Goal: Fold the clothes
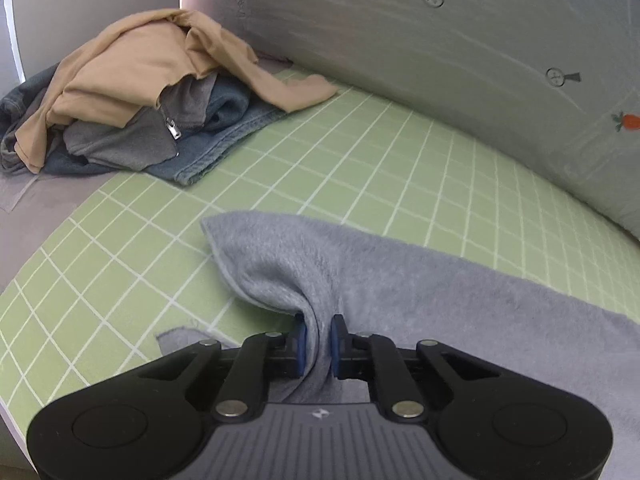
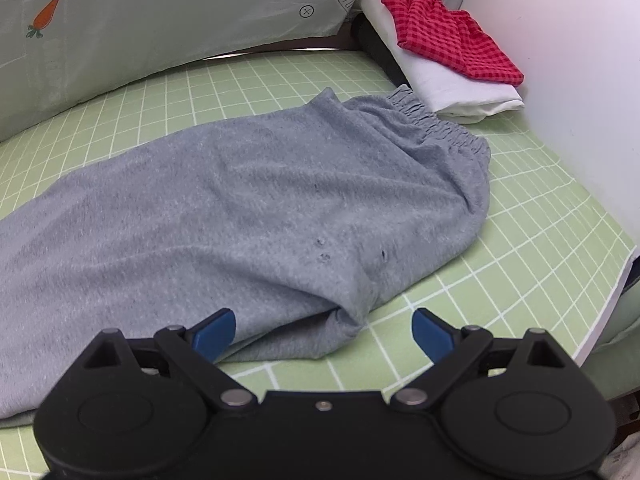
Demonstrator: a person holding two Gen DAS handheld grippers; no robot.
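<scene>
Grey fleece trousers (image 2: 248, 208) lie flat on the green gridded mat (image 2: 540, 216), elastic waistband (image 2: 440, 128) at the far right. In the left wrist view my left gripper (image 1: 319, 344) is shut on a bunched fold of the grey trousers (image 1: 320, 276) near the leg end, lifting it slightly off the mat (image 1: 360, 152). My right gripper (image 2: 323, 330) is open, its blue pads either side of the near edge of the trousers, just above the mat.
A pile of unfolded clothes, tan top (image 1: 132, 64) over grey and denim garments (image 1: 224, 136), lies at the far left. Folded red checked cloth (image 2: 448, 32) rests on folded white cloth (image 2: 452, 80) at the far right. A carrot-print sheet (image 2: 160, 20) backs the mat.
</scene>
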